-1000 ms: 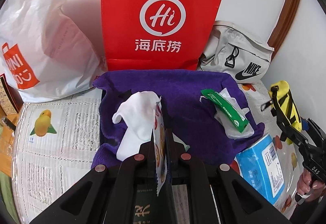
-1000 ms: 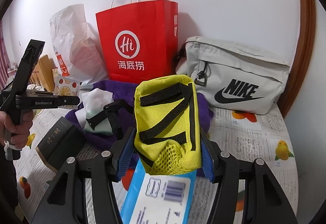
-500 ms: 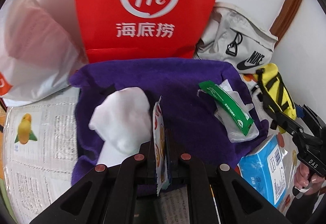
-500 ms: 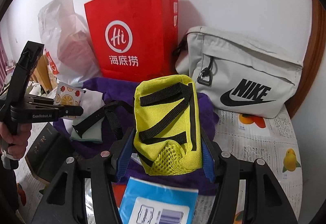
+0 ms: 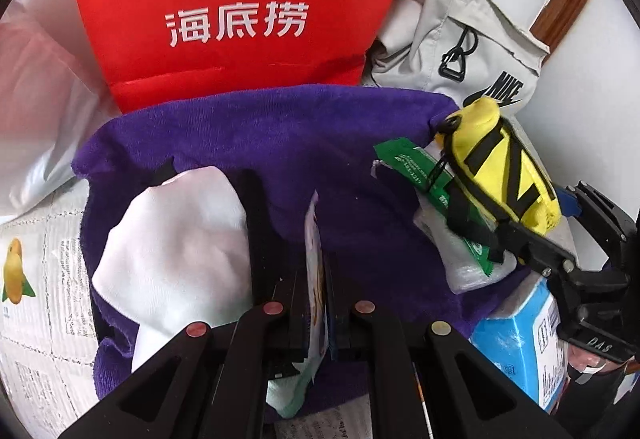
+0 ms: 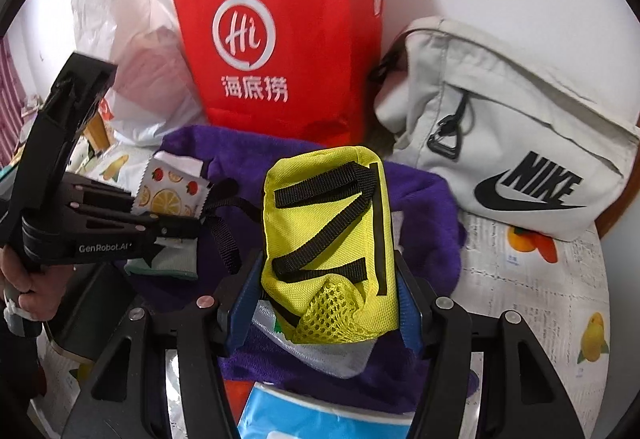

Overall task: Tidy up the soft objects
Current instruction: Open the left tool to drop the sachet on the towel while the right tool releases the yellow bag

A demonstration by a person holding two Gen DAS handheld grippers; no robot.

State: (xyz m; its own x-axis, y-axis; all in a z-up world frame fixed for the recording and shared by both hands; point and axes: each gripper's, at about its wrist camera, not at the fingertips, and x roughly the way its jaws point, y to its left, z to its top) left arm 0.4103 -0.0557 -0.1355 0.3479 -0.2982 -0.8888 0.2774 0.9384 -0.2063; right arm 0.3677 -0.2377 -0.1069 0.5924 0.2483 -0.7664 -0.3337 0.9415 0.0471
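Both hands were loaded over the purple towel (image 5: 280, 143), which lay spread on the worktop (image 6: 532, 291) in front of the red paper bag (image 6: 280, 39) at the back edge. The left gripper (image 5: 318, 279) was pinched fully shut on a thin fruit-print sachet (image 6: 170, 193), held edge-on so it stood up between the fingers like a blade; a white cloth (image 5: 180, 239) sat on the towel just to its left. The right gripper (image 6: 328, 303) stood roughly half open, its blue pads pressed on either side of a yellow strapped pouch (image 6: 328, 231), mesh end down in the jaws, long axis running out along the fingers toward the red bag. In the left view that pouch hung above the green-labelled packet (image 5: 432, 183) near the towel's right edge, and whether it touched the packet could not be told. The grey Nike bag (image 6: 512, 159) sat in the back right corner, the blue tissue pack (image 5: 516, 343) at the towel's near right corner. The towel looked like the collecting spot, directly beneath both grippers, so my call was that a plain lowering and release was all either needed, the right one with the shorter drop.
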